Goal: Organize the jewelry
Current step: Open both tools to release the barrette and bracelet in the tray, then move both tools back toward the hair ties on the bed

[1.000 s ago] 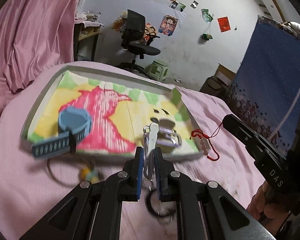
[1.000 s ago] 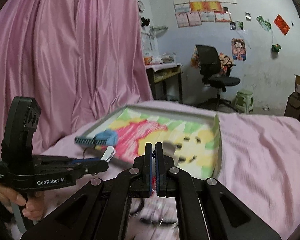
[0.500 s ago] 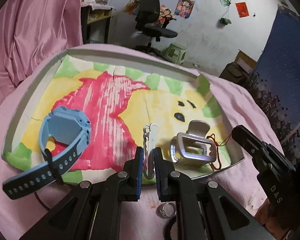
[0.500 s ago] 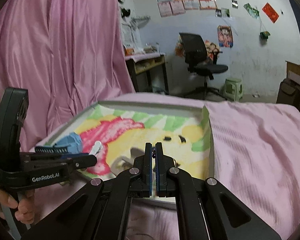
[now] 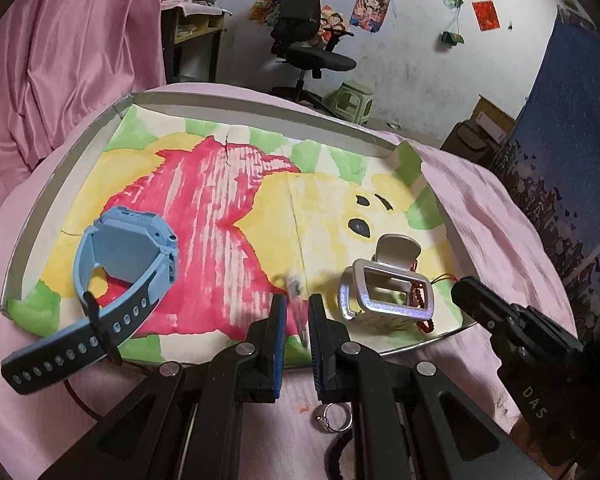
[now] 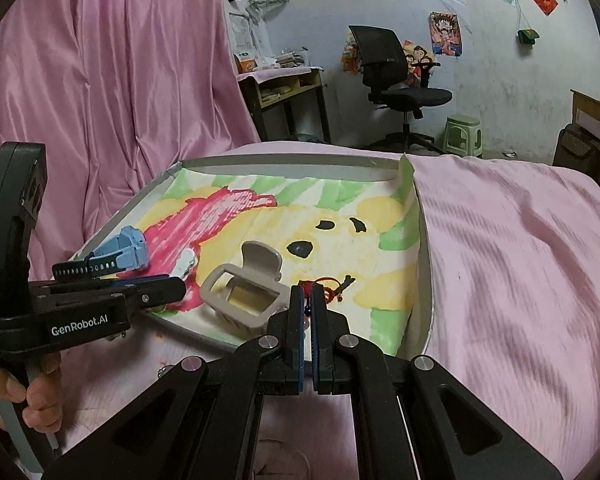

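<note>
Your left gripper (image 5: 297, 312) pinches a small white clip (image 5: 294, 286) low over the tray (image 5: 20, 256), between the blue watch (image 5: 128, 256) and silver claw clip (image 5: 384, 292). Your right gripper (image 6: 307, 306) is closed, apparently empty. Release abruptly and the clip may bounce onto the pink sheet (image 6: 520, 264).

From my left wrist view, the tray (image 5: 66, 168) lay on the bedcover (image 5: 496, 216) across the middle of the frame, with the watch (image 5: 112, 280) in its lower left and the hair claw (image 5: 384, 284) in its lower right. The beaded cord (image 5: 420, 300) sat just behind the claw, touching it. A ring (image 5: 334, 418) lay on the cover at lower centre, outside the tray, and the office chair (image 5: 304, 44) stood beyond the tray's far edge at upper centre.
</note>
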A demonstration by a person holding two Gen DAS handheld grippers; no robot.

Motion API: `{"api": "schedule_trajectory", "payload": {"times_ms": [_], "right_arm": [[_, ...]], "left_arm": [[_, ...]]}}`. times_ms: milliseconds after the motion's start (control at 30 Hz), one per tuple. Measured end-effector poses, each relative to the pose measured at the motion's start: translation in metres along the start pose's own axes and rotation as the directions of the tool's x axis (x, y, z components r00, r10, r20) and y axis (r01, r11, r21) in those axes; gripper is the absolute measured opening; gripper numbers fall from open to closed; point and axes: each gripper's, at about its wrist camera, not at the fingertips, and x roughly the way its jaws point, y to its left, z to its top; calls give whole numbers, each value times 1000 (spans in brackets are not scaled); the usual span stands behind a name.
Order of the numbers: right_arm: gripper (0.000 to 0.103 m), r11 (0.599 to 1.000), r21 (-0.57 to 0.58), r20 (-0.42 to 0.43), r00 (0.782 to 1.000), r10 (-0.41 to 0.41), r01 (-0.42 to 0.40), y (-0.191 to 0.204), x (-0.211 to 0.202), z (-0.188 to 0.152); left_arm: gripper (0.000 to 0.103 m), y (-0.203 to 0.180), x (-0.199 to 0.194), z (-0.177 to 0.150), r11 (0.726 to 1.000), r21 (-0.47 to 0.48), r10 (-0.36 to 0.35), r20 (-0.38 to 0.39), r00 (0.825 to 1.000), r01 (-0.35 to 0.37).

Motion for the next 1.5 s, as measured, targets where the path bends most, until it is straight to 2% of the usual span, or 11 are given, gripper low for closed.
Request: {"api": "schedule_trajectory", "payload": {"times_ms": [167, 233, 300, 333, 500, 600, 733, 867, 1233, 1400, 1500], "right_arm": [[5, 1000, 3, -3, 1000, -14, 14, -1, -3, -1], [11, 1000, 7, 1, 1000, -16, 16, -1, -6, -1], [31, 1000, 7, 16, 1000, -20, 19, -1, -11, -3], [34, 1000, 5, 26, 999, -19, 19, -1, -14, -3], [35, 999, -22, 70, 997, -25, 27, 5, -30, -4], [37, 999, -26, 98, 995, -25, 28, 7, -40, -5], [49, 1000, -18, 145, 989, -20, 23, 9, -56, -6], [56, 1000, -7, 176, 984, -16, 17, 8, -71, -10], [84, 1000, -4, 272, 962, -13, 15, 16, -110, -25], [98, 999, -31, 334, 942, -27, 40, 23, -128, -31], [100, 998, -50, 356, 934, -24, 44, 28, -135, -33]], "left_arm": [[11, 2, -8, -5, 1000, -1, -15, 31, 999, 15], [12, 2, -12, -7, 1000, 2, -18, 46, 999, 18], [13, 2, -18, -11, 1000, 2, -21, 63, 998, 21], [14, 2, -20, -11, 1000, 1, -22, 69, 997, 22], [21, 5, -37, -20, 1000, -7, -23, 110, 994, 24], [29, 7, -47, -26, 1000, -15, -25, 134, 991, 28], [51, 9, -64, -34, 999, -22, -25, 178, 984, 29], [56, 9, -79, -41, 1000, -10, -16, 219, 976, 19], [92, 10, -122, -68, 1000, 18, 15, 330, 944, -22], [98, 12, -138, -80, 999, 25, 28, 378, 926, -41], [98, 14, -145, -86, 998, 35, 36, 392, 919, -54]]}}
